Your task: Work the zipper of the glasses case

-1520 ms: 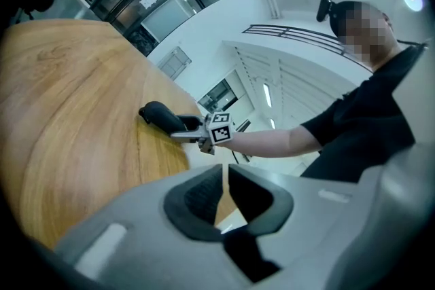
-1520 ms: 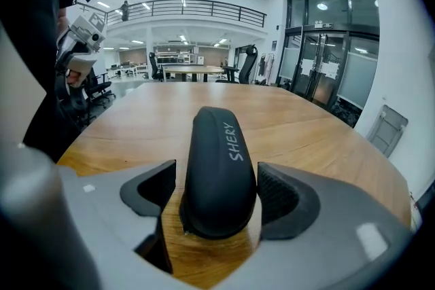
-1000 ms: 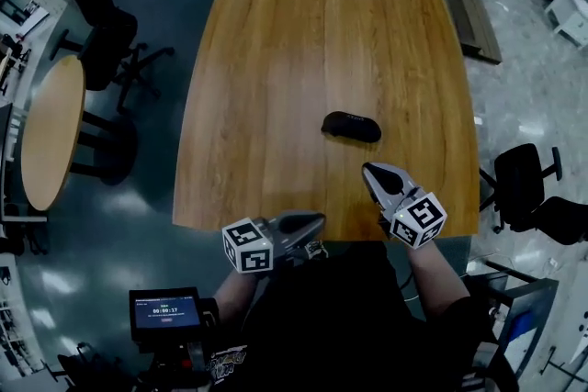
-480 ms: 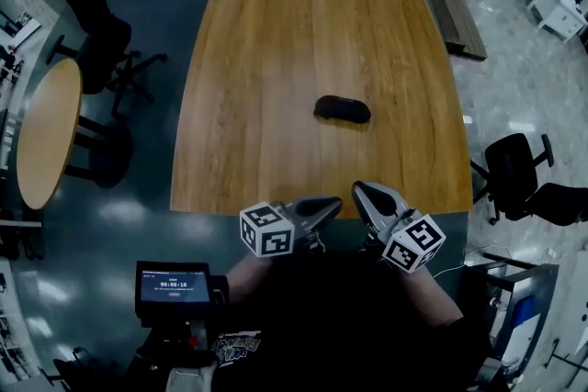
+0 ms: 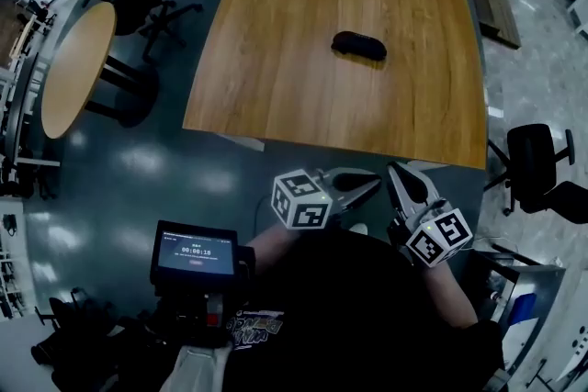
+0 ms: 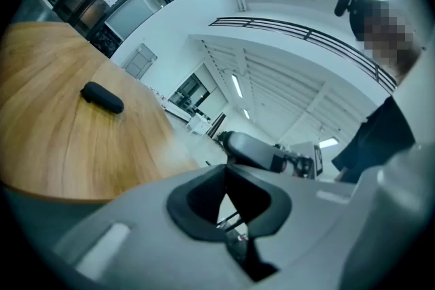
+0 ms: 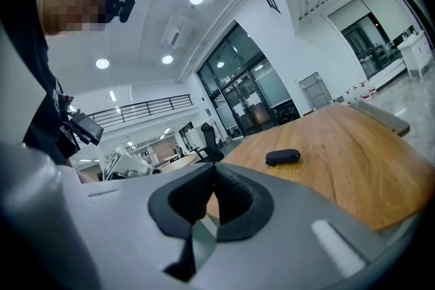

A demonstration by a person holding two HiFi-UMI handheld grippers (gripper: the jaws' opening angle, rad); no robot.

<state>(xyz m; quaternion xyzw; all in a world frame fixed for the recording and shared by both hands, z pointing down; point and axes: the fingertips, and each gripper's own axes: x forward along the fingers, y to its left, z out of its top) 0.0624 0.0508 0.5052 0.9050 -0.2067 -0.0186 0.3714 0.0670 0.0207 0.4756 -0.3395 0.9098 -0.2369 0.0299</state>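
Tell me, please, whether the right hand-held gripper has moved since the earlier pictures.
Yes. The right hand-held gripper drew back toward the person: its tips were over the table, and now lie off its near edge.

I'm looking at a square table of orange-brown wood (image 5: 303, 96), its grain running lengthwise and its top giving off a soft satin sheen. The small black oblong glasses case (image 5: 359, 45) lying on it is reading as matt, with no shine; whether it's cloth or plastic I'm not able to tell. The grey left gripper (image 5: 375, 184) and grey right gripper (image 5: 397, 168) are showing smooth matt plastic shells, and their black pads (image 7: 233, 197) are looking rubbery and ribbed. The dark teal floor (image 5: 138, 184) is gleaming glossy, mirroring ceiling lights.
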